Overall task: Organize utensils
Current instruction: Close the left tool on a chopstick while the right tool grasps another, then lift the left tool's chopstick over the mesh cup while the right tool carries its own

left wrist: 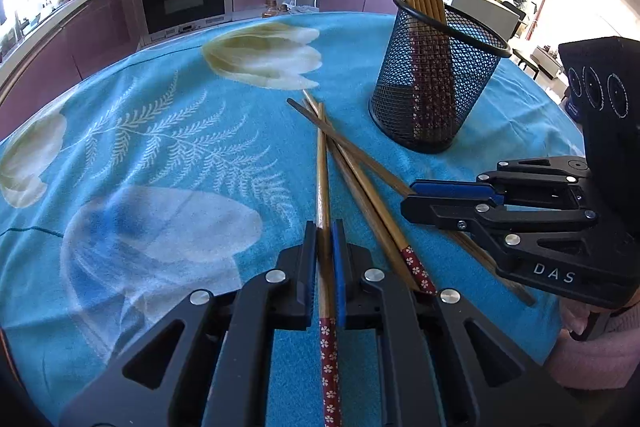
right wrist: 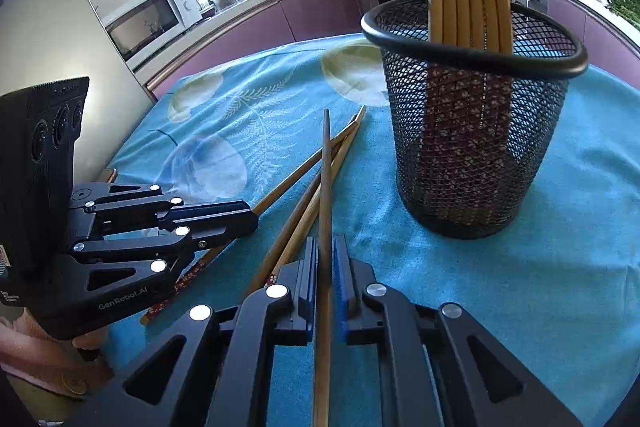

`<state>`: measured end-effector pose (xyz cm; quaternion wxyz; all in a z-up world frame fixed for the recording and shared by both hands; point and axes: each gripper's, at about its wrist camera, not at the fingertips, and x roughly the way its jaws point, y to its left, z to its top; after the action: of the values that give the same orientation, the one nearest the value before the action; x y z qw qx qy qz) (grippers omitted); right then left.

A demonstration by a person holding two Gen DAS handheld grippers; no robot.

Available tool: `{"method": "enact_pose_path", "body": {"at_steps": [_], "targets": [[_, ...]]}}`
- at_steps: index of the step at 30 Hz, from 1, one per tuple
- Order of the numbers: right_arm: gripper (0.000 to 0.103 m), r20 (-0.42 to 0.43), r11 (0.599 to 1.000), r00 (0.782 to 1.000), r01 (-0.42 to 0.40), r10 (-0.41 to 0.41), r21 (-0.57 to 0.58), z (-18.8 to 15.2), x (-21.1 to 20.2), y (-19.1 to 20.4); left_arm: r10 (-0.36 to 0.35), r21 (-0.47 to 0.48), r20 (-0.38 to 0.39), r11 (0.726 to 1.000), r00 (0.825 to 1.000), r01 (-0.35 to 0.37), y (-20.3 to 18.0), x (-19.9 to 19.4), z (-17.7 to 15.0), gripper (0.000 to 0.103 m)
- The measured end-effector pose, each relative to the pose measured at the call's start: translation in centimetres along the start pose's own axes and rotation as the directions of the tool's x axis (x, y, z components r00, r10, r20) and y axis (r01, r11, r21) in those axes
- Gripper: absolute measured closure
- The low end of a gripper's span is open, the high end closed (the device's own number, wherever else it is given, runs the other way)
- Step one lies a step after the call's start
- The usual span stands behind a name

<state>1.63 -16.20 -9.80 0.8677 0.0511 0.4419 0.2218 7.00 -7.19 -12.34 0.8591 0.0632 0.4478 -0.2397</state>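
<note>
Chopsticks lie crossed in a loose heap (left wrist: 352, 167) on the blue cloth of the table (left wrist: 160, 147), just left of the mesh holder (left wrist: 436, 79), which already carries several upright. Left gripper (left wrist: 324, 239) is clamped on one floral-handled stick (left wrist: 323, 187); right gripper (right wrist: 326, 255) is clamped on a darker stick (right wrist: 327, 167). Pick-up looks in hand; next, each stick needs lifting clear of the heap, tipping upright and lowering inside the holder's rim.

i can read "das" on the right gripper (left wrist: 416, 205) body and "genrobot.ai" on the left gripper (right wrist: 252, 223) body.
</note>
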Motion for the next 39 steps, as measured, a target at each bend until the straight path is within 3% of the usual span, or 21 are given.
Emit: {"method": "enact_pose_path", "body": {"at_steps": [12,14,19,30,39], "targets": [[0.095,0.006,1.000,1.000,0.005,-0.005,-0.008,1.1,0.9,-0.1,0.006,0.026,-0.010,1.000,1.000,-0.006,0.0,1.4,1.6,0.087],[0.097,0.008,1.000,1.000,0.003,-0.003,-0.009,1.0,0.8,-0.2,0.016,0.026,-0.011,1.000,1.000,-0.016,0.0,1.5,1.8,0.095],[0.097,0.035,1.000,0.999,-0.003,0.004,-0.009,1.0,-0.3,-0.1,0.007,0.013,-0.005,1.000,1.000,-0.007,0.1,1.2,1.9,0.095],[0.097,0.132,1.000,0.991,0.000,0.004,-0.031,1.2,-4.4,0.3,-0.057,0.015,0.081,0.998,0.995,0.056,0.0,-2.6,2.7,0.095],[0.097,0.209,1.000,0.978,-0.001,0.006,-0.026,1.8,-7.6,-0.2,-0.134,0.028,0.158,0.991,0.978,0.131,-0.1,-6.2,3.7,0.095]]}}
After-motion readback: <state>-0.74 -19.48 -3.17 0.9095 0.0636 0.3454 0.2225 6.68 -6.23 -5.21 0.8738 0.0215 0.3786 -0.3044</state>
